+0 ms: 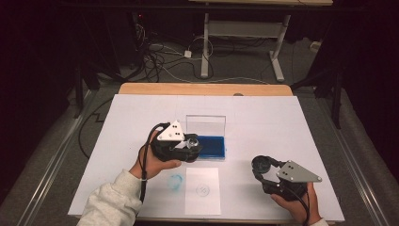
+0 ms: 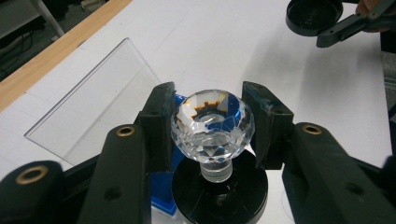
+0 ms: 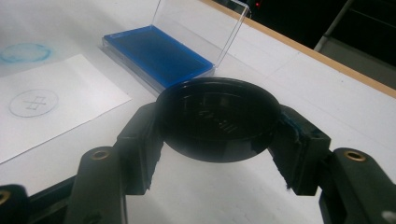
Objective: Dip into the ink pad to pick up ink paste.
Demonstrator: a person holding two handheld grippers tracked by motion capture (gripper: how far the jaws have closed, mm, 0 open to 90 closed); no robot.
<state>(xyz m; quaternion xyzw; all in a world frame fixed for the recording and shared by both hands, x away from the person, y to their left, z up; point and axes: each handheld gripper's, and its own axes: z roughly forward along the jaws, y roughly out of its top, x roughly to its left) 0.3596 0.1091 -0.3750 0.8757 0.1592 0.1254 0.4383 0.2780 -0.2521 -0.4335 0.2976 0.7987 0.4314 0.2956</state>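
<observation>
My left gripper (image 1: 192,142) is shut on the faceted clear knob of a stamp (image 2: 212,123). The stamp's round black base (image 2: 219,196) hangs below the jaws, over the near left corner of the blue ink pad (image 1: 211,147). The pad's clear lid (image 1: 205,125) stands open behind it. At the right front of the table my right gripper (image 1: 261,165) is shut on a round black cap (image 3: 217,116), held just above the surface. The same cap (image 2: 313,16) shows far off in the left gripper view.
A white paper sheet (image 1: 202,190) lies at the front middle with a faint blue circular print (image 1: 202,189) on it. Left of it a blue ink smudge (image 1: 175,181) marks the white table cover (image 1: 263,117). The wooden table edge (image 1: 202,88) runs along the back.
</observation>
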